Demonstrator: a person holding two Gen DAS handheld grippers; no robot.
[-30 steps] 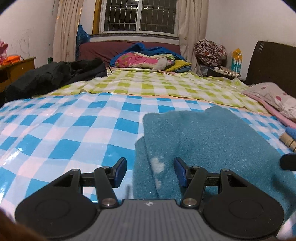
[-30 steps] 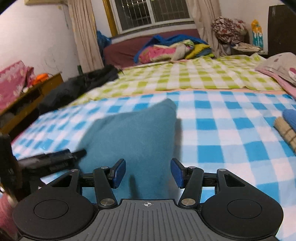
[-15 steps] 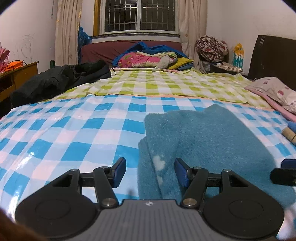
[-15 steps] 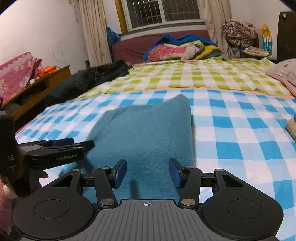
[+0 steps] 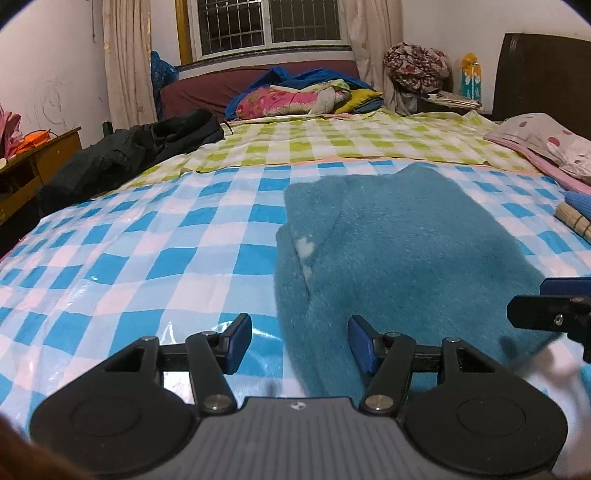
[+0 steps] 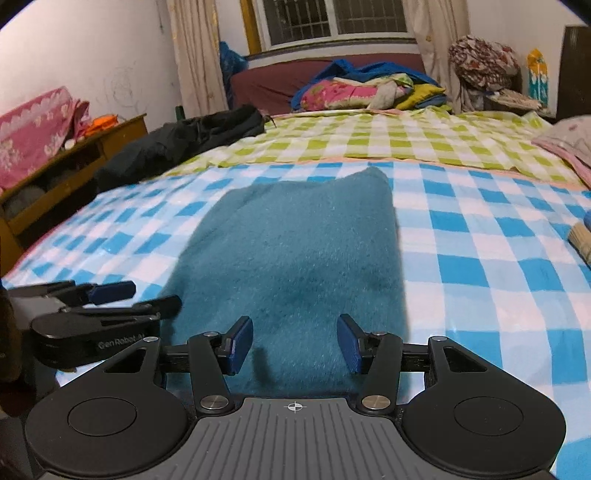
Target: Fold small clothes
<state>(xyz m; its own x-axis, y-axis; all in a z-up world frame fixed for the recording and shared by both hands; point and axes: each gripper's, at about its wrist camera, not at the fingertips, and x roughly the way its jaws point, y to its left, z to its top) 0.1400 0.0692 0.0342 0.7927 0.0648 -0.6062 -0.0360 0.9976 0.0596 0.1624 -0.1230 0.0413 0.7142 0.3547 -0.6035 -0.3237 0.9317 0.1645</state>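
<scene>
Left wrist view: the left gripper point(image 5: 300, 343) hovers with jaws apart and empty over the near left edge of a teal garment point(image 5: 406, 251) folded on the blue-checked bed cover point(image 5: 147, 258).

Right wrist view: the right gripper point(image 6: 295, 343), jaws apart and empty, hangs over the garment's point(image 6: 295, 251) near edge; the left gripper point(image 6: 140, 297) sits just beside its left edge.

Both wrist cameras sit low and close over the blue-and-white checked bed cover point(image 5: 155, 258), looking along their fingers toward the barred window point(image 6: 332, 18), sharing the fuzzy teal folded garment point(image 5: 406, 258).
</scene>
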